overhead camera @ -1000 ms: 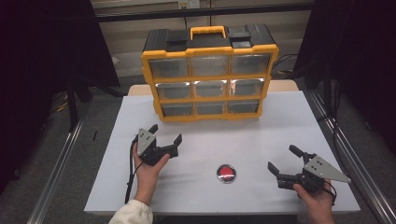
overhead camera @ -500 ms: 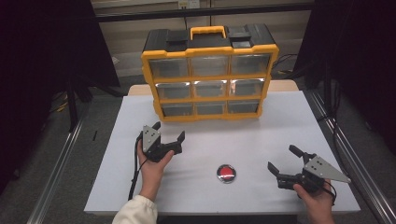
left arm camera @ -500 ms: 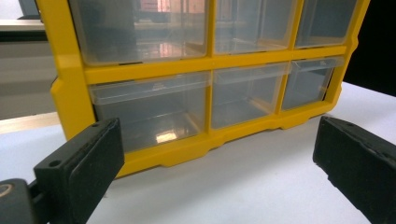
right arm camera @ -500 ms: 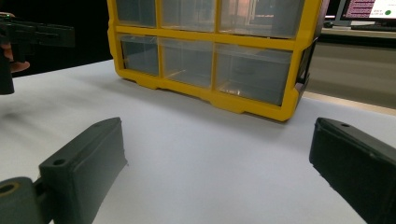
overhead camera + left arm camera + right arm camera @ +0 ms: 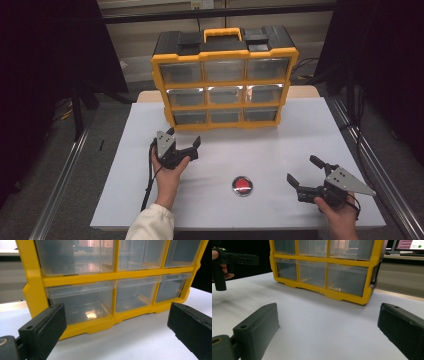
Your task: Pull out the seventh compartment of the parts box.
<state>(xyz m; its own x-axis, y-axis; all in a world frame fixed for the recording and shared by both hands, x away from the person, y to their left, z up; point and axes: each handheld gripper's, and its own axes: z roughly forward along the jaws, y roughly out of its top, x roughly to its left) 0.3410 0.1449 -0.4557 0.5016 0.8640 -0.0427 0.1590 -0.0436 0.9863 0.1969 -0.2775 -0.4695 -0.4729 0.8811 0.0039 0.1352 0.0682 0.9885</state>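
A yellow and black drawer cabinet (image 5: 224, 80) with clear drawers stands at the back of the white table (image 5: 300, 145). My left gripper (image 5: 183, 137) is open, held just in front of the cabinet's bottom left drawer (image 5: 80, 301), with nothing between its jaws. My right gripper (image 5: 304, 171) is open near the table's front right, also holding nothing. A small round red and silver object (image 5: 242, 185) lies on the table between the two hands. In the right gripper view the cabinet (image 5: 324, 267) stands farther off, and the left gripper (image 5: 227, 262) shows at the upper left.
The table's front edge runs just beneath both hands. Metal rails (image 5: 60, 200) flank the table on both sides. Dark curtains hang at left and right. A cable (image 5: 149, 175) trails from the left gripper along the forearm.
My left gripper has moved forward and a little to the right, closer to the cabinet's bottom row. The right gripper and the round object have stayed put.
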